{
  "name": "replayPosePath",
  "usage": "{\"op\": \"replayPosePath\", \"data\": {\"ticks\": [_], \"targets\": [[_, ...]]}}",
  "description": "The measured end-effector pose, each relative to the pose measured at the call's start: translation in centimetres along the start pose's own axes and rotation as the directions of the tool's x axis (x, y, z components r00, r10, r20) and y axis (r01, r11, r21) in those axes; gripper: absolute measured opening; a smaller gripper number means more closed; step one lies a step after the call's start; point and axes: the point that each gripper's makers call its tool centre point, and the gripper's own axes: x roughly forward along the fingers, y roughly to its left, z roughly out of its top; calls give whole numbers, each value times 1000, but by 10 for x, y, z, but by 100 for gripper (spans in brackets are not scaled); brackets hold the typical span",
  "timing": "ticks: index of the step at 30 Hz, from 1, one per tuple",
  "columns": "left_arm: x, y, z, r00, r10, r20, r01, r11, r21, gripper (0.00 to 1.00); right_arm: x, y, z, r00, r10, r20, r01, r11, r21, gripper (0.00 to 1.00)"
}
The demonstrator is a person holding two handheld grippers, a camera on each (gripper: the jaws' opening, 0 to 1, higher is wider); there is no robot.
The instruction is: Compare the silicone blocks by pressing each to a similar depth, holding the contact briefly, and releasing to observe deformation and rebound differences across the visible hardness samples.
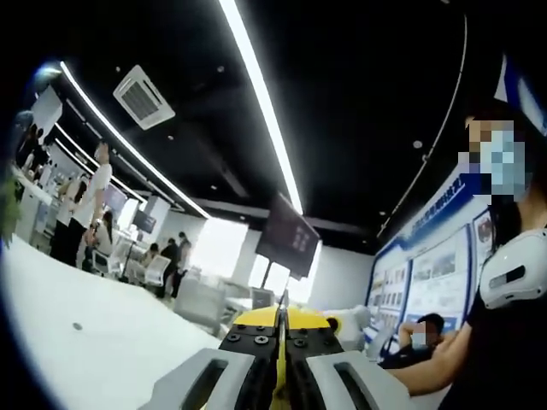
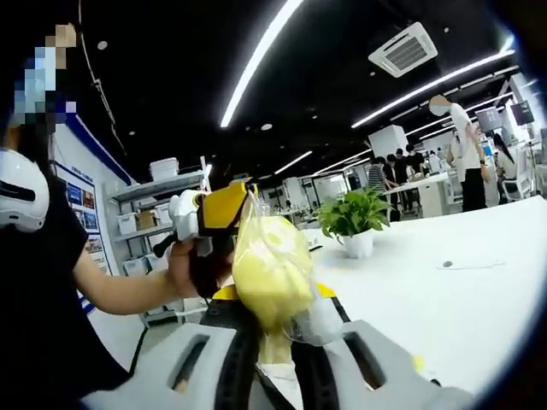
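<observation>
Yellow silicone block [image 2: 272, 272] in clear wrap hides the right gripper's [image 2: 278, 329] jaw tips; wall posters [image 1: 427, 278] illegible.

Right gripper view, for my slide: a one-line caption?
Right gripper pinches a yellow bagged block; left gripper behind.

yellow block in clear bag [image 2: 272, 269], held aloft
</observation>
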Motion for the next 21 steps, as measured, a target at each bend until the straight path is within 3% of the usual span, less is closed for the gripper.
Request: {"op": "replayPosePath", "data": {"ticks": [2, 3, 7, 21], "targets": [[0, 1, -1, 1000, 6, -14, -6, 1000, 11, 0, 0, -3, 0, 1000, -20, -1, 20, 1000, -12, 5], [0, 2, -2, 1000, 10, -18, -10, 1000, 13, 0, 0, -5, 0, 999, -34, -15, 34, 999, 25, 4], [0, 5, -2, 999, 20, -28, -20, 1000, 19, 0, 1, -7, 0, 998, -51, -24, 52, 998, 44, 2], [-1, 5, -3, 999, 29, -42, -28, 999, 16, 0, 0, -3, -4, 998, -21, -56, 25, 996, 88, 1]]}}
